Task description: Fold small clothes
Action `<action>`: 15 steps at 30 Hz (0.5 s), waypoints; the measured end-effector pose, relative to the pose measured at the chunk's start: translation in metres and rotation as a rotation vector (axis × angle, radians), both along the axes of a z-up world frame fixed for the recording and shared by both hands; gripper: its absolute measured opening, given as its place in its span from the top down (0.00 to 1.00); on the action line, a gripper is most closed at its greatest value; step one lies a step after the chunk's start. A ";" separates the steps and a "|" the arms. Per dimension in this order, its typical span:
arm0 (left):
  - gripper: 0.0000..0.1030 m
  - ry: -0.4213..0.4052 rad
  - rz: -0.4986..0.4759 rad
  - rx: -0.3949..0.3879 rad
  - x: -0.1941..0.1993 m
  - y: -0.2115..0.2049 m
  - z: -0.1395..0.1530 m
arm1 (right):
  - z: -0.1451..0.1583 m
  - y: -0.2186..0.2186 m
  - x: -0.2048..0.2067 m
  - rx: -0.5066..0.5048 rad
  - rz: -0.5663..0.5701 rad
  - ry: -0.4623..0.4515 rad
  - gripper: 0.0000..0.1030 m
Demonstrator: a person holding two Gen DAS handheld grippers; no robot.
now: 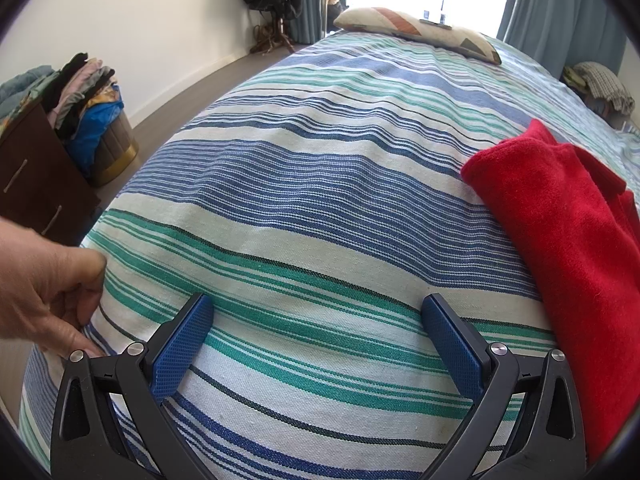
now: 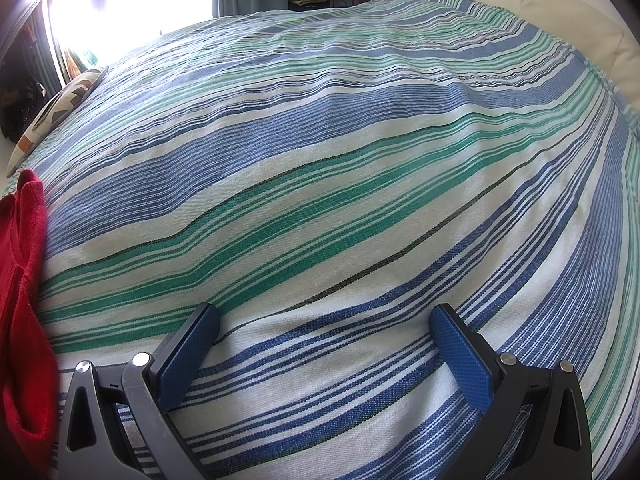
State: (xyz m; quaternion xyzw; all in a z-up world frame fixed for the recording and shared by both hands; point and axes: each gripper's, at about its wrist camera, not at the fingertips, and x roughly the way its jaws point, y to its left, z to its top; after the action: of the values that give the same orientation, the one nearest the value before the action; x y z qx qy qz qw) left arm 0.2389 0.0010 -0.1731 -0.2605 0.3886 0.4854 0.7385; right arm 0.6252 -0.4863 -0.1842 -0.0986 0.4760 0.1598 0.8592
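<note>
Meanwhile, L gripper (image 1: pixel 316 304) & R gripper (image 2: pixel 324 314) are hovering spread wide, grasping nothing, over striped bedspread (image 1: pixel 320 160); red garment (image 1: pixel 560 220), apparently folded, is lying between them; no legible labels.

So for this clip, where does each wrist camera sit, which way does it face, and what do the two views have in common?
Left wrist: sits on the left gripper, low over the striped bedspread, facing the window; its open blue fingers and a bare hand show, with the red garment to its right.
Right wrist: sits on the right gripper, facing across the bed toward the cream headboard; only its open fingers show.
Shared: bedspread, red garment, patterned pillow.
</note>
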 end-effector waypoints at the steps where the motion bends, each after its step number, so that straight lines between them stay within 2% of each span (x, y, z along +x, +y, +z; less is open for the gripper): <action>1: 0.00 0.001 0.000 0.001 0.000 0.000 0.000 | 0.000 -0.001 0.000 0.000 0.000 0.001 0.00; 15: 0.00 0.020 -0.002 0.011 0.001 -0.001 0.001 | 0.000 -0.002 0.000 0.000 0.001 0.001 0.00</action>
State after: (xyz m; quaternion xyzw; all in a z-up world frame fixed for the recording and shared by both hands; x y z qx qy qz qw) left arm 0.2404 -0.0002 -0.1726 -0.2511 0.3935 0.4894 0.7366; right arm 0.6248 -0.4880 -0.1844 -0.0986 0.4763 0.1601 0.8590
